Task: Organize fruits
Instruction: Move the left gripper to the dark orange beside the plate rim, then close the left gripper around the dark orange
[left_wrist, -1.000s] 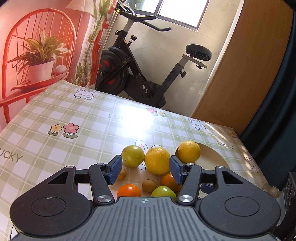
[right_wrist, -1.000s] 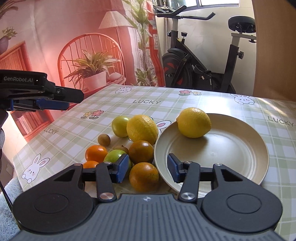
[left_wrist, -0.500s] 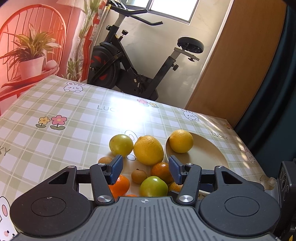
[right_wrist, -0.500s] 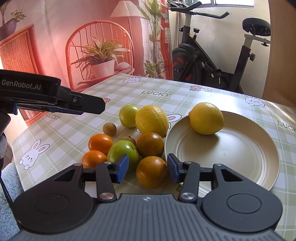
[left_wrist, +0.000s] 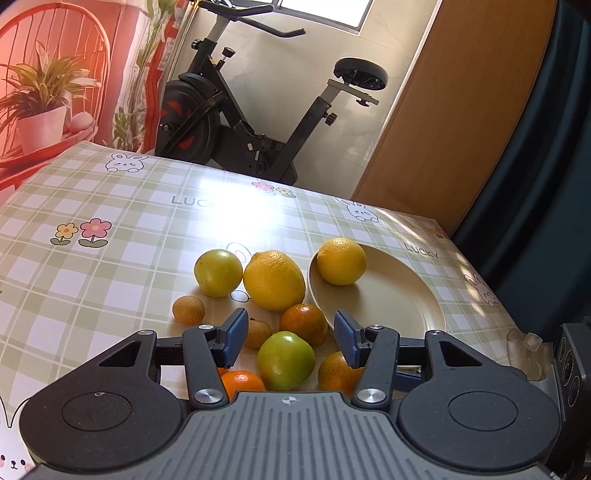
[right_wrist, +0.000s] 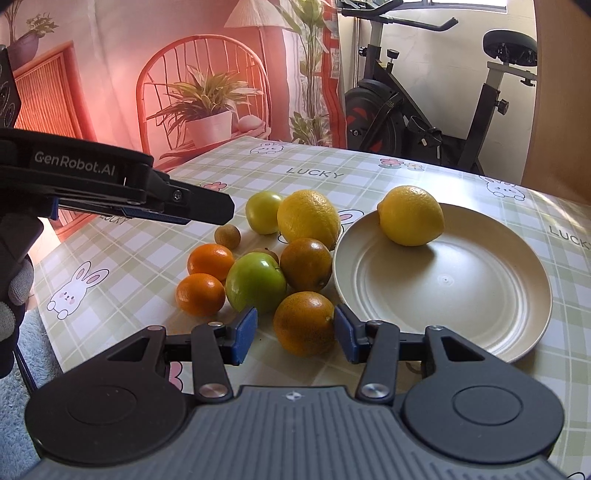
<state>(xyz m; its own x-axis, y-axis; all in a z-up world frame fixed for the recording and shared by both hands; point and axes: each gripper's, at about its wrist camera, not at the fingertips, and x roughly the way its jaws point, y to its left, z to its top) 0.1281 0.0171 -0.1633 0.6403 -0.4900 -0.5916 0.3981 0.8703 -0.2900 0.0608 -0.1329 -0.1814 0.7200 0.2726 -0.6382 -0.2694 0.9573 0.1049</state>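
Observation:
A beige plate (right_wrist: 461, 295) holds one lemon (right_wrist: 410, 215). Left of it lie a second lemon (right_wrist: 308, 219), a yellow-green fruit (right_wrist: 264, 212), a green apple (right_wrist: 255, 282), two dark oranges (right_wrist: 306, 264) (right_wrist: 304, 323), two tangerines (right_wrist: 210, 261) (right_wrist: 200, 294) and small brown fruits (right_wrist: 227, 236). My right gripper (right_wrist: 294, 335) is open, its jaws either side of the nearest dark orange. My left gripper (left_wrist: 291, 339) is open above the green apple (left_wrist: 285, 360); it also shows from the side in the right wrist view (right_wrist: 207, 206). The plate (left_wrist: 399, 302) and its lemon (left_wrist: 341, 261) show in the left view.
The table has a green checked cloth (left_wrist: 110, 229) with rabbits and "LUCKY". An exercise bike (left_wrist: 258, 122) stands behind the far edge. A wooden door (left_wrist: 443, 110) is at the back right. The table's near-left edge (right_wrist: 48, 332) is close to the fruit.
Both grippers have moved closer to the fruit pile. The right gripper's jaws now flank the nearest dark orange. The left gripper has drawn back and tilted down over the green apple.

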